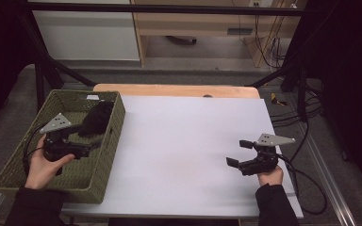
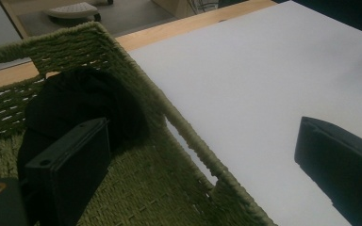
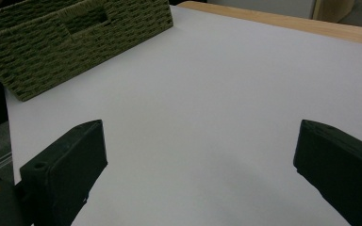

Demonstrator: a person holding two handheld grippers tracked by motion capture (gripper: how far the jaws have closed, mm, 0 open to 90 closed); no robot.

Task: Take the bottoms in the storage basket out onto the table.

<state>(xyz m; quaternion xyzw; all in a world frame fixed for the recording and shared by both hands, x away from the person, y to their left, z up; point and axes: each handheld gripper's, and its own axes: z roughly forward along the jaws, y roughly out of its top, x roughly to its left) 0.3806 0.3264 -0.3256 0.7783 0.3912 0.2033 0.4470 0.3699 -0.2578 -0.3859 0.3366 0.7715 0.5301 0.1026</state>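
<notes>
The basket (image 1: 113, 136) is showing an olive-green colour with a woven, ribbed pattern across its walls and floor. The cloth item (image 1: 95, 118) lying in the basket is showing plain black, with no pattern discernible. The surface (image 1: 188, 141) is showing a plain white sheet, with a light wood-coloured strip running along its far edge. The left hand-held gripper (image 1: 94, 143) is showing a black body and a grey three-cornered plate dotted with small dark holes. The right hand-held gripper (image 1: 238, 153) is showing the same black body and grey plate. The sleeves (image 1: 275, 207) are showing plain black. The cables (image 1: 306, 183) are showing black.
</notes>
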